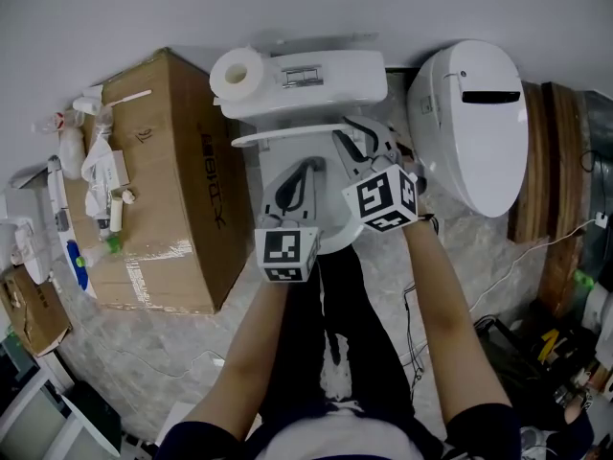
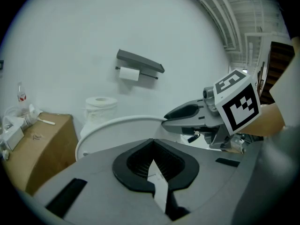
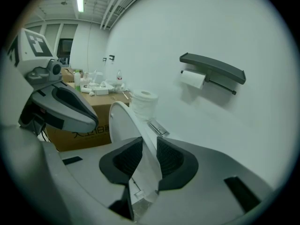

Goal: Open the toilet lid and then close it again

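Toilet lid [image 1: 278, 134]: white, glossy, oval with a thin rounded rim. It is lifted off the bowl and stands tilted, its hinge end at the tank side of the toilet. From the head view it shows nearly edge-on as a narrow white band just in front of the tank [image 1: 326, 80].

Right gripper [image 1: 356, 140]: pinching the lid's rim. In the right gripper view [image 3: 145, 158] the lid [image 3: 123, 123] runs up on edge between the two dark pads, one pad on each face.

Left gripper [image 1: 305, 172]: jaws pressed together on nothing and held just beside the right one over the bowl. In the left gripper view [image 2: 152, 161] the lid's curved rim [image 2: 112, 128] arcs ahead of the closed tips, apart from them.

Surroundings: toilet paper roll [image 1: 237, 73] on the tank's left corner. Cardboard box [image 1: 163, 161] on the floor at the toilet's left. Grey wall holder [image 3: 213, 69] with a roll under it.
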The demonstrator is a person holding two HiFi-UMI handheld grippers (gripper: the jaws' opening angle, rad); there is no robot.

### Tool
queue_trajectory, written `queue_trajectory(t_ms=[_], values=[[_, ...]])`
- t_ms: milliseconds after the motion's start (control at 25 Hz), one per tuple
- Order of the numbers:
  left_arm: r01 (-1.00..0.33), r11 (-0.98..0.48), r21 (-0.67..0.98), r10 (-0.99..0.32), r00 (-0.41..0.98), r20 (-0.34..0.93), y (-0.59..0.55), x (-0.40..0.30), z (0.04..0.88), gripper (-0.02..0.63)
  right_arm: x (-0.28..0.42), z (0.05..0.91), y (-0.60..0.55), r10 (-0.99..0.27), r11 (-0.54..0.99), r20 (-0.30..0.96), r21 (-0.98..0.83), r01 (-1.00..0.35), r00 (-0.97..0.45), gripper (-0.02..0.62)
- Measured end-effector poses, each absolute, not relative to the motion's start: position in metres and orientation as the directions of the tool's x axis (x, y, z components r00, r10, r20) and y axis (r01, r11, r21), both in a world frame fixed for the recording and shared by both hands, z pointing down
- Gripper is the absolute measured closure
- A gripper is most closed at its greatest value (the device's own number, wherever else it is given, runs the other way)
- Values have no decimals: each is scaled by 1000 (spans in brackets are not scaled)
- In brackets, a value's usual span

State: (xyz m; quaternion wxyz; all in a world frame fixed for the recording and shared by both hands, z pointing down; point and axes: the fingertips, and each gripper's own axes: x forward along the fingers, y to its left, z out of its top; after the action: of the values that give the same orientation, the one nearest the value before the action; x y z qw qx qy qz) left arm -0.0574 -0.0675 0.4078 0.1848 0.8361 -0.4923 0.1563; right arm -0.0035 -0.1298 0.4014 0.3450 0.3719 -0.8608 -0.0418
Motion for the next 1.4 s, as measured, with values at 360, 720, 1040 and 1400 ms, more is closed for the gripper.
queue_trajectory(t_ms=[360, 720, 1040, 1400], values=[[-869, -460, 183, -756, 491, 433, -56, -59, 406, 600, -4, 402, -109, -669, 717, 573, 328, -615, -474, 523], [-860, -457, 226, -748, 510, 426, -50, -62, 404, 600, -4, 404, -92, -668, 713, 577, 317, -625, -470, 519], [-856, -460, 236, -738, 516, 435, -41, -63, 408, 600, -6, 407, -77, -668, 714, 579, 323, -621, -467, 518], [-844, -452, 288, -706, 536, 463, -24, -63, 418, 600, -6, 411, -58, -669, 714, 580, 331, -616, -464, 517]])
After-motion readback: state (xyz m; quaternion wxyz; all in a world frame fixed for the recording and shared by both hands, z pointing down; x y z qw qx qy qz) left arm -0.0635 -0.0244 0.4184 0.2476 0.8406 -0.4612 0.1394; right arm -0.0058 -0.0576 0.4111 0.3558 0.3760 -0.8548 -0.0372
